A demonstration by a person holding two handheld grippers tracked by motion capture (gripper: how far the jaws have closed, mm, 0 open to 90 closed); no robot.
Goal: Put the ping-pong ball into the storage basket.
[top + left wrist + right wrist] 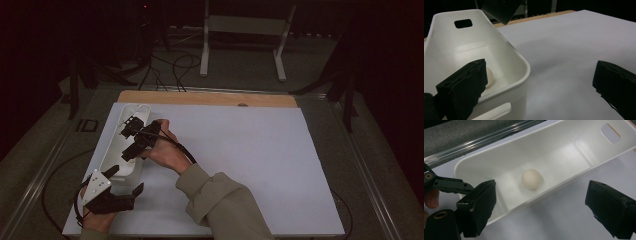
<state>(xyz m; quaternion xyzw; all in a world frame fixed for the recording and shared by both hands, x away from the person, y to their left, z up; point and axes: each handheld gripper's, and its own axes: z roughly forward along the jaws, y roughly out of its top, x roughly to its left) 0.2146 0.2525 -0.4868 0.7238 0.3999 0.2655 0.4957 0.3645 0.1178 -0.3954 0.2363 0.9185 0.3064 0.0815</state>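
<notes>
— What is the room like?
— It is dark. The light falls mostly on the table [240,165], which has a big white sheet [250,150] on top. A strip of brown wood [210,98] shows at the far edge.
— And behind it?
— A grey floor [240,70] with black cables [170,67] lying on it, and a white metal stand [245,30]. Silver rails [45,170] run along the table's sides.

Dim lab: white-covered table [240,150], floor cables [175,65], metal stand [245,30].

Dim, murky high view; brighter tool views, soft shadows, blurred near jaws.
</notes>
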